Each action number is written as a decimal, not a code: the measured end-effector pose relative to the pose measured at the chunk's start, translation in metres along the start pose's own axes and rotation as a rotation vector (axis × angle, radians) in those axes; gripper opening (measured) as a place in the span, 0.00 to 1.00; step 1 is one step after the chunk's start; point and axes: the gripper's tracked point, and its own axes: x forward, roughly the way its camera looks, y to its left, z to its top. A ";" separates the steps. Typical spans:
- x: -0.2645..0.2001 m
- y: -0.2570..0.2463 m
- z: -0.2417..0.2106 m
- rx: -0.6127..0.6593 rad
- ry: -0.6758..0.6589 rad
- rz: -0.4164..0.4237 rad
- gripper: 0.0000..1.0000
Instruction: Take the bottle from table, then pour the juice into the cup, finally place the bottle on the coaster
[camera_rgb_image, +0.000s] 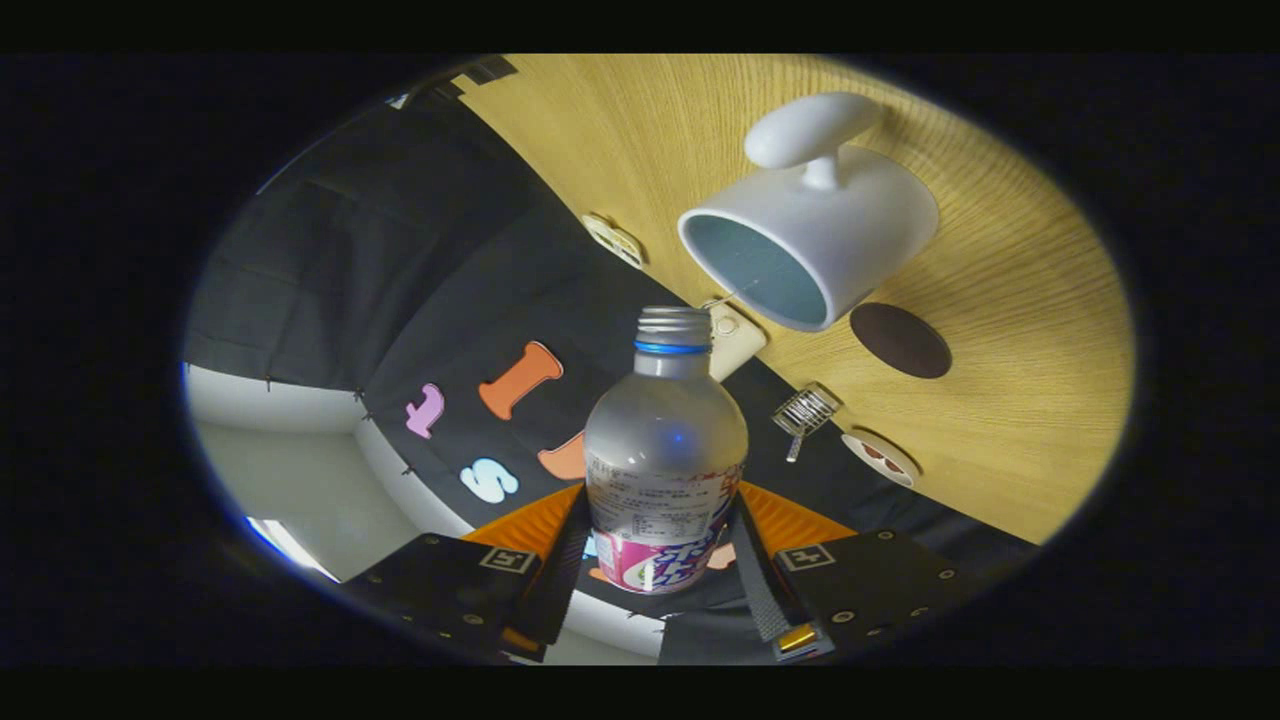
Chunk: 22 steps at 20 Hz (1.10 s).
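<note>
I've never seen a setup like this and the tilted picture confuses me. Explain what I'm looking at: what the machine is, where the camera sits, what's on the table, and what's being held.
There is no robot arm here. A person holds a two-finger gripper by hand, and the camera rides on it, looking forward along the fingers. The picture looks tilted because the gripper is turned. Between the fingers, pressed from both sides, is a clear bottle with a label and no cap on its threaded neck. Beyond it lies a wooden table. On it stand a white cup with a handle and, beside the cup, a dark round coaster. The bottle's neck points towards the cup.
</note>
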 end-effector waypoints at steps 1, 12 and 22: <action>0.000 -0.005 0.001 -0.018 0.000 -0.018 0.73; 0.001 -0.056 0.028 -0.449 -0.032 -0.216 0.72; -0.007 -0.034 0.021 -1.146 0.060 -0.191 0.72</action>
